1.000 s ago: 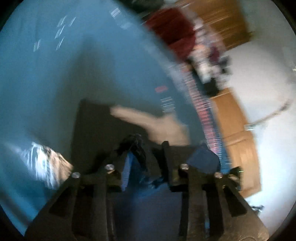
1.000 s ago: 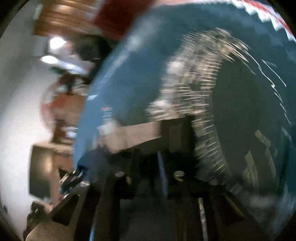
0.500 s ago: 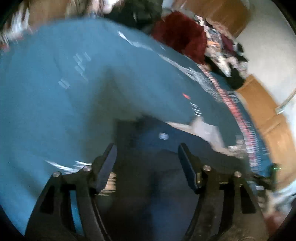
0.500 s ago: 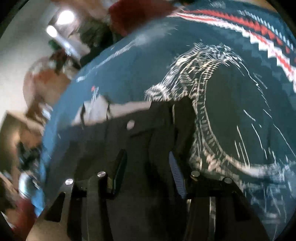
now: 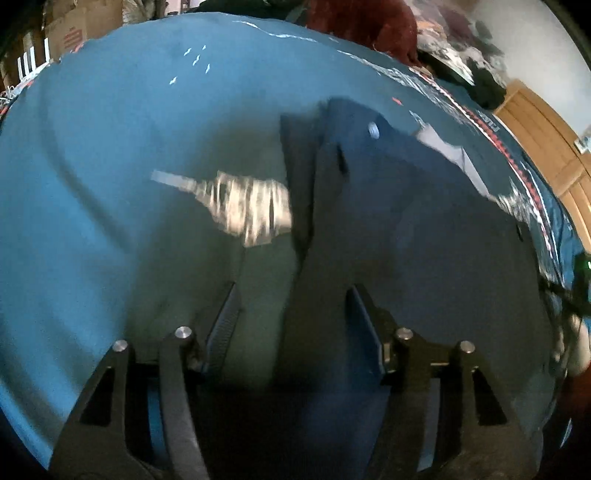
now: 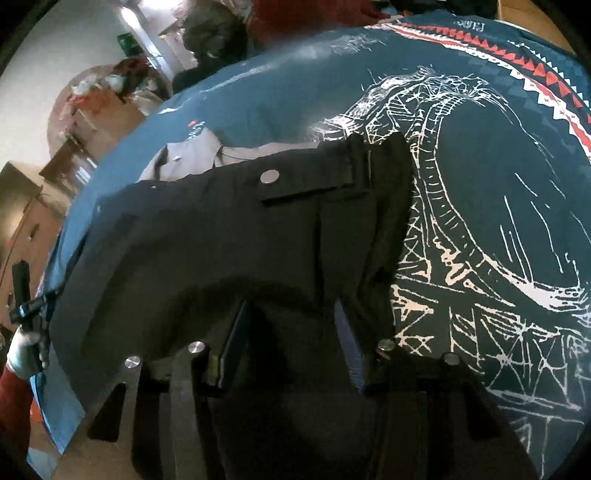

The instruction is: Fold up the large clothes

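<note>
Black trousers (image 6: 229,236) lie flat on a blue blanket (image 5: 122,147) with white drawings on it. Both grippers, left (image 5: 293,314) and right (image 6: 291,332), hover just over the cloth with fingers apart, holding nothing. A beige garment (image 6: 184,158) peeks out behind. Red clothes (image 5: 362,18) sit piled beyond the blanket.

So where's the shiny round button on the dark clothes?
In the right wrist view the button sits upper middle, on a flap of the dark garment, just below the beige cloth.
</note>
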Motion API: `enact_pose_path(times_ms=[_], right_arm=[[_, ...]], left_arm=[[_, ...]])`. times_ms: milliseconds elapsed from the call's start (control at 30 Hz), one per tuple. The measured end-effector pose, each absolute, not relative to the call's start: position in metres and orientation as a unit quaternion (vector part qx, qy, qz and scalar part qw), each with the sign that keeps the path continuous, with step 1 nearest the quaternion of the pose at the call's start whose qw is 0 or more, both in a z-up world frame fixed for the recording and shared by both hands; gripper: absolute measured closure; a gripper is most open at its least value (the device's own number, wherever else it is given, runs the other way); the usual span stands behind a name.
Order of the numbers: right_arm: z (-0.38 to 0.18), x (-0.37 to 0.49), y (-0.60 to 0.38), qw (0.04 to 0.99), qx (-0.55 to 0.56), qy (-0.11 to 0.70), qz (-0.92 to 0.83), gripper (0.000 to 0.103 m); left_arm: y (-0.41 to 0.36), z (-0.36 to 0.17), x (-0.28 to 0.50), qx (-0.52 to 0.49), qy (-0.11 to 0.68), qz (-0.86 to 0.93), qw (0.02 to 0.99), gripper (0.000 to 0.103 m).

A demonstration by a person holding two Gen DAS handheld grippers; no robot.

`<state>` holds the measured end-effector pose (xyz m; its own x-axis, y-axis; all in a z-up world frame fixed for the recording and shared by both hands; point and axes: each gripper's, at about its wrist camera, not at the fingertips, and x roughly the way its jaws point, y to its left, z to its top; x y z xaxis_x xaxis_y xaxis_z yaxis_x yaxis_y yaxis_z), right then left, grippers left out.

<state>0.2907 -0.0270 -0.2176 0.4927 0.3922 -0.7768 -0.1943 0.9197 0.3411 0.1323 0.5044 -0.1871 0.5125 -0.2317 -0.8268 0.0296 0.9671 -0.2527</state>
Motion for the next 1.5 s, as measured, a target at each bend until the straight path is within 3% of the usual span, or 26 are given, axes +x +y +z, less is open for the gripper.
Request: enact_pose_path(times_ms=[167, 300, 433, 533, 600, 633, 700, 833, 867, 933, 1067, 1233, 1300, 1333, 1433, 1500], right_arm=[[-0.216, 0.287, -0.031, 0.862, 0.108, 0.463, 0.179, 0.054], [-0.185, 0.271, -0.019, 0.877, 0.060, 0.456, 0.138, 0.051], [-0.142, 0.221, 0.045, 0.895, 0.067, 0.390, 0.203, 0.051], [-0.156, 0.200, 0.115, 0.872, 0.059, 0.402, 0.273, 0.051], [-0.182, 0.194, 0.160, 0.853, 0.027, 0.429, 0.296, 0.057], [-0.193, 0.194, 0.168, 0.852, 0.006, 0.438, 0.287, 0.058], [-0.213, 0.197, 0.157, 0.844, 0.008, 0.453, 0.286, 0.067], [-0.209, 0.203, 0.084, 0.856, 0.043, 0.454, 0.243, 0.072], [-0.209, 0.204, 0.061, 0.855, 0.056, 0.461, 0.231, 0.072], [-0.201, 0.200, 0.022, 0.862, 0.061, 0.464, 0.193, 0.071], [-0.169, 0.193, -0.025, 0.895, 0.059, 0.428, 0.109, 0.044], [-0.173, 0.229, -0.025, 0.932, 0.001, 0.360, 0.049, 0.000], [-0.221, 0.262, -0.018, 0.886, -0.018, 0.459, 0.063, 0.000], [-0.220, 0.261, -0.021, 0.891, -0.011, 0.449, 0.065, 0.000], [-0.211, 0.260, -0.026, 0.894, -0.013, 0.445, 0.055, 0.000], [-0.209, 0.261, -0.031, 0.896, -0.006, 0.440, 0.059, 0.000]], left_arm=[[0.513, -0.174, 0.084, -0.078, 0.494, -0.074, 0.863, 0.042], [0.507, -0.147, 0.076, -0.081, 0.482, -0.040, 0.872, 0.049], [0.418, -0.108, 0.089, -0.102, 0.403, -0.185, 0.890, 0.045], [0.334, -0.137, 0.119, -0.112, 0.416, -0.303, 0.850, 0.044], [0.299, -0.170, 0.135, -0.097, 0.451, -0.320, 0.828, 0.044], [0.295, -0.183, 0.139, -0.078, 0.463, -0.305, 0.829, 0.047], [0.311, -0.190, 0.143, -0.096, 0.469, -0.295, 0.827, 0.076], [0.399, -0.183, 0.135, -0.137, 0.463, -0.233, 0.844, 0.090], [0.427, -0.185, 0.129, -0.164, 0.462, -0.220, 0.843, 0.103], [0.478, -0.185, 0.118, -0.209, 0.454, -0.181, 0.847, 0.102], [0.544, -0.177, 0.085, -0.226, 0.439, -0.057, 0.868, 0.100], [0.537, -0.184, 0.091, -0.184, 0.432, -0.002, 0.883, 0.092], [0.529, -0.189, 0.091, -0.165, 0.430, 0.013, 0.887, 0.092], [0.527, -0.187, 0.089, -0.168, 0.433, 0.010, 0.885, 0.090], [0.538, -0.187, 0.080, -0.217, 0.421, -0.040, 0.880, 0.066], [0.544, -0.188, 0.077, -0.226, 0.413, -0.052, 0.881, 0.061]])
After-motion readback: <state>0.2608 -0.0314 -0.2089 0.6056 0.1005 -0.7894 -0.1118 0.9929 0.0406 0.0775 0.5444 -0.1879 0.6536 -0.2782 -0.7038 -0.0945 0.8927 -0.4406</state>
